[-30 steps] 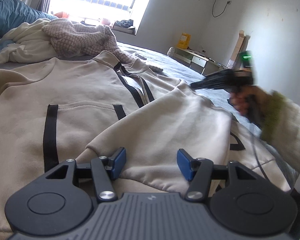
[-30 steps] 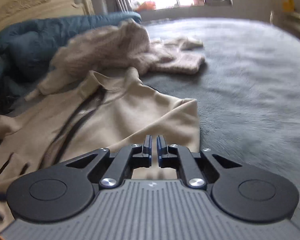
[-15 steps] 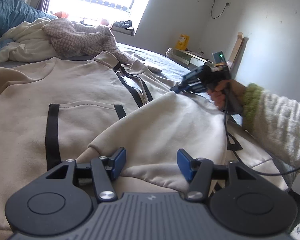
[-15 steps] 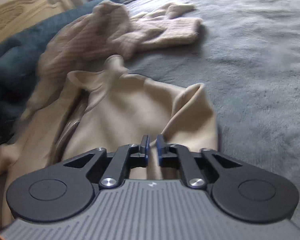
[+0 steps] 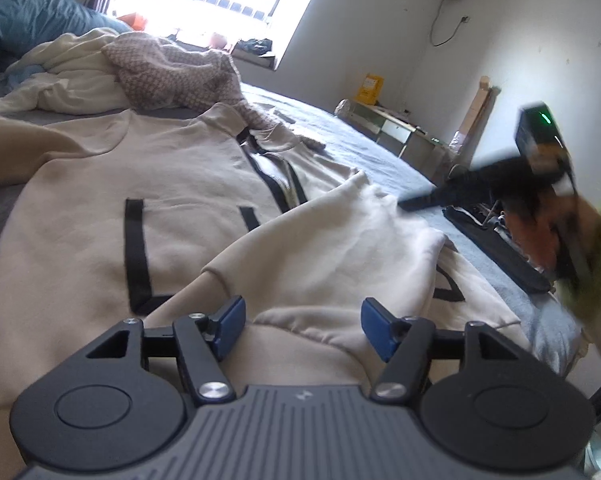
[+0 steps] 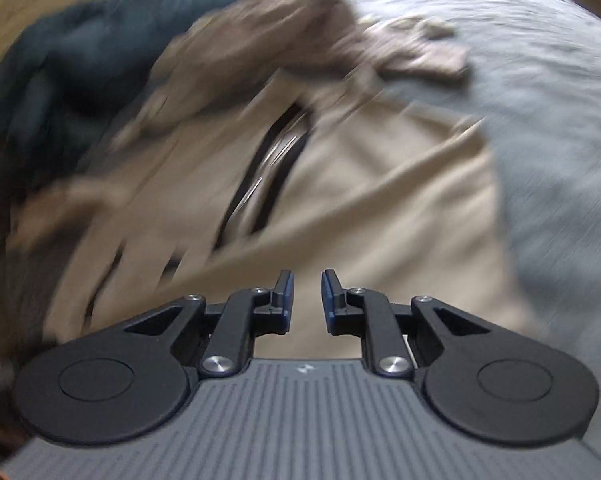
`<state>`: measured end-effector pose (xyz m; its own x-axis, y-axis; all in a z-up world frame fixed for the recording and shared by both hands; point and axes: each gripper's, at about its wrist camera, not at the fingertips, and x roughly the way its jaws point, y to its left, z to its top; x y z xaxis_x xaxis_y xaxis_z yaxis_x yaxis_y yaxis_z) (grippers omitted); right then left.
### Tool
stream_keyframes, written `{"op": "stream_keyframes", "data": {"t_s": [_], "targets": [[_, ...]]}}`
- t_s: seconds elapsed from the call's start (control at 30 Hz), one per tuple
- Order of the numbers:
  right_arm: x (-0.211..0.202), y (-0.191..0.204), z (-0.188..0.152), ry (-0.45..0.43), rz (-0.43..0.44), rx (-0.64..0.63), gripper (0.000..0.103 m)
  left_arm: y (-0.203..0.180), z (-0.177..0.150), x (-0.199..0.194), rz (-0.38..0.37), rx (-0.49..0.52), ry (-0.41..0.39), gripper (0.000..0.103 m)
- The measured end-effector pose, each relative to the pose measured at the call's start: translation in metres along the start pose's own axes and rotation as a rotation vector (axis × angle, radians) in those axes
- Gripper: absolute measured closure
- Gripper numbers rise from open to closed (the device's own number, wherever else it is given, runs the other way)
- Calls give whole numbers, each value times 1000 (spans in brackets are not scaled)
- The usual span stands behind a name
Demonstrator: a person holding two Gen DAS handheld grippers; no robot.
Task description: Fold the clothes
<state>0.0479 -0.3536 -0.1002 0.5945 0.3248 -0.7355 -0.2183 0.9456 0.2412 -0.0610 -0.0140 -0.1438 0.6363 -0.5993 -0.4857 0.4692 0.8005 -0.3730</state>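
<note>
A beige zip-up jacket (image 5: 180, 184) with black trim lies face up on the grey bed (image 5: 364, 148). Its right sleeve (image 5: 324, 248) is folded across the front. My left gripper (image 5: 300, 326) is open and empty, low over the jacket's hem. My right gripper (image 6: 305, 294) is partly open and empty above the jacket (image 6: 340, 208); its view is blurred by motion. It also shows in the left wrist view (image 5: 420, 202), held off the jacket's right edge.
A pink knit sweater (image 5: 172, 72) and white cloth (image 5: 68, 76) are piled beyond the jacket's collar. A teal duvet (image 5: 24, 12) lies at the far left. A low cabinet (image 5: 396, 132) stands by the far wall. A black object (image 5: 496, 248) lies at the bed's right edge.
My right gripper has opened slightly, let go of the sleeve and pulled back to the right, moving fast. The left gripper has stayed in place.
</note>
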Motion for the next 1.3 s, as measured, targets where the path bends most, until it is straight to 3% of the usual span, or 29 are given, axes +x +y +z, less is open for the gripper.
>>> {"op": "stream_keyframes", "data": {"t_s": [0.13, 0.2, 0.27, 0.33, 0.5, 0.67, 0.77, 0.93, 1.07, 1.3], "targets": [[16, 69, -69, -10, -66, -149, 89, 7, -5, -2, -8, -33, 0, 38], [8, 96, -97, -83, -105, -183, 88, 11, -5, -2, -20, -50, -4, 38], [-5, 113, -114, -110, -52, -187, 88, 12, -5, -2, -25, -56, -3, 38], [-16, 120, -117, -140, -34, -185, 88, 12, -4, -1, -27, -59, -2, 38], [-23, 103, -104, -236, -30, -23, 87, 12, -4, -3, -20, -93, -1, 38], [3, 135, -117, -162, 52, -78, 85, 18, -4, -17, 6, -148, -12, 38], [1, 155, -115, -196, 45, -139, 85, 25, -2, -37, 53, -179, -42, 36], [14, 173, -98, -194, 115, -102, 85, 55, 2, -76, 129, -265, -138, 35], [36, 197, -99, -159, 135, -164, 85, 99, 5, -111, 225, -371, -232, 32], [50, 204, -102, -132, 125, -145, 84, 198, 11, -172, 445, -625, -420, 30]]}}
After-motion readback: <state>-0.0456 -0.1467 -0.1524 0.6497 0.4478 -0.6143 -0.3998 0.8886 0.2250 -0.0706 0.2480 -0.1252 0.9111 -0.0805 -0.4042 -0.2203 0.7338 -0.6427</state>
